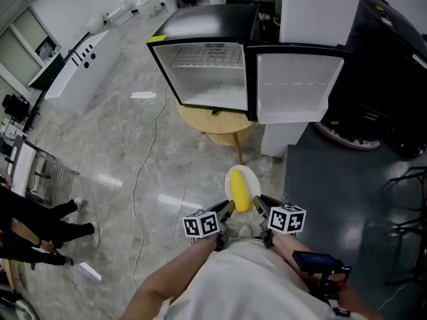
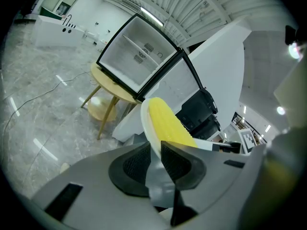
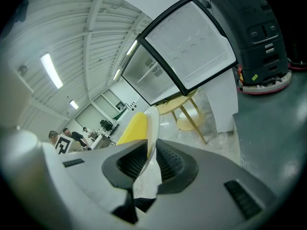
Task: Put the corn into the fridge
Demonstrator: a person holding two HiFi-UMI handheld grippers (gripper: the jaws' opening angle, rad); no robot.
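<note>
1. The corn (image 1: pixel 241 192) is parked on a white plate (image 1: pixel 251 176), well short of the open fridge (image 1: pixel 208 72).
2. The plate's rim is pinched on opposite sides by the left gripper (image 1: pixel 229 211) and right gripper (image 1: pixel 259 206), jaws narrow.
3. The corn is probably light but roll-prone, so the stiff plate is best kept level.

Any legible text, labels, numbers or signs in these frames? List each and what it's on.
No text here is legible.
Inside the fridge, the label on the top edge: print too small to read.
On the fridge's front corner, the yellow sticker: blurred.
On the black machine, the small sticker: too small to read.
On the marker cubes: square patterns only, no words.
</note>
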